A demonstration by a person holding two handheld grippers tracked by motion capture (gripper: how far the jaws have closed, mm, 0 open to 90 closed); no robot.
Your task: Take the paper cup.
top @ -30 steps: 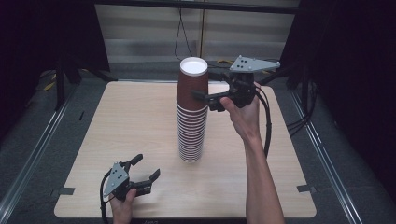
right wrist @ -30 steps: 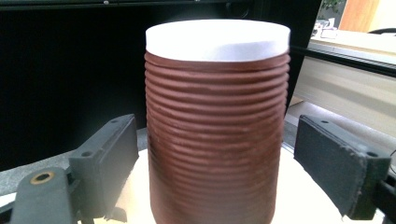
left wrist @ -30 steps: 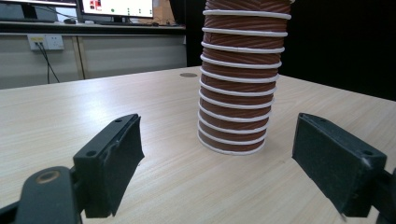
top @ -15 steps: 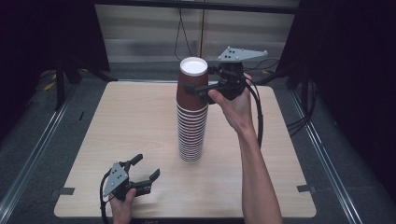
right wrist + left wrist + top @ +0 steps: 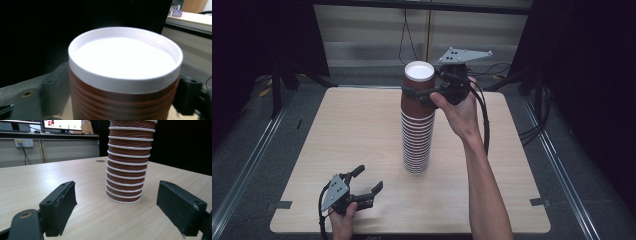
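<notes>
A tall stack of brown ribbed paper cups with white rims stands upright in the middle of the wooden table. My right gripper is level at the top of the stack, one jaw on each side of the top cup. In the right gripper view the top cup sits between both jaws, which lie against its sides. My left gripper rests low near the table's front edge, jaws wide apart with nothing between them. The left gripper faces the foot of the stack from a distance.
Cables hang behind the table's far edge. Metal floor rails run along both sides. A wall socket and monitors are beyond the table in the left gripper view. Bare tabletop lies left and right of the stack.
My right gripper has moved left from beside the stack until its jaws flank the top cup. The left gripper and the stack have stayed put.
</notes>
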